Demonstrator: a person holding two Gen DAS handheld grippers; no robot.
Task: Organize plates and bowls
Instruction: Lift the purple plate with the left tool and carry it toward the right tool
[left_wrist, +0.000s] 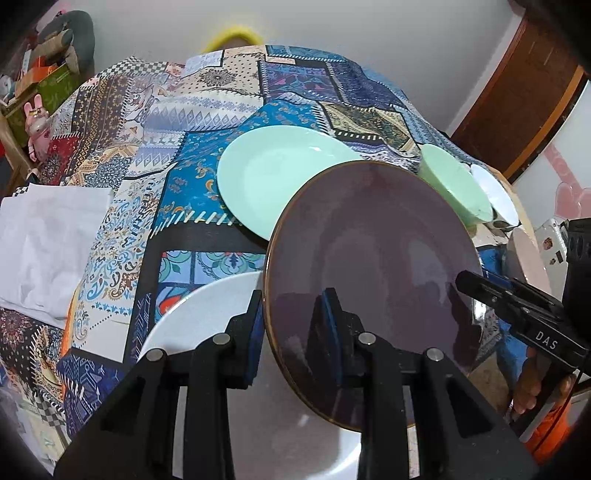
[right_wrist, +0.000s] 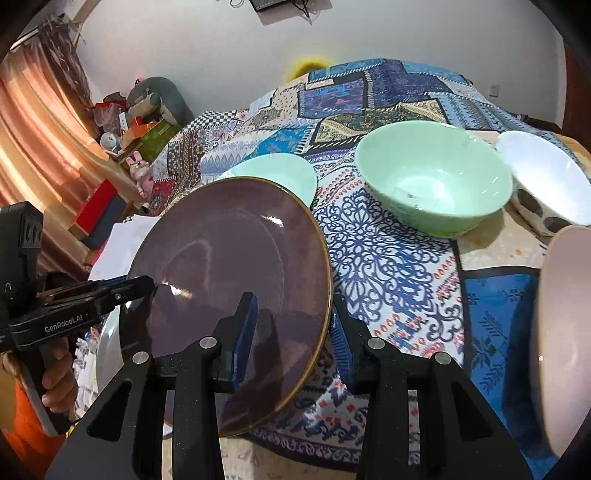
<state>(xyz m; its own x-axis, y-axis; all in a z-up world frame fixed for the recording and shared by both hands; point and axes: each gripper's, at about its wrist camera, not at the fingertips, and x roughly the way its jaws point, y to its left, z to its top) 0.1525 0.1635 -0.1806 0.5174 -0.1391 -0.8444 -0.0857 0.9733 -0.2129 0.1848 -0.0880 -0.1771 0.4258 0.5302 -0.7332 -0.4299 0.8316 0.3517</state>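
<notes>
Fingers of both my grippers, left (left_wrist: 293, 325) and right (right_wrist: 293, 328), were clamped on opposite rims of the purple plate (left_wrist: 369, 266), held tilted between them above the white plate (left_wrist: 207, 314) at the bench's near edge.

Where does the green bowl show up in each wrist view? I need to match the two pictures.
Left wrist: the green bowl sits at the right edge, seen side-on, behind the purple plate.
Right wrist: upper right of centre, seen from above, with the white bowl to its right.
Shared landmark: the purple plate with the gold rim, which both grippers hold.
</notes>
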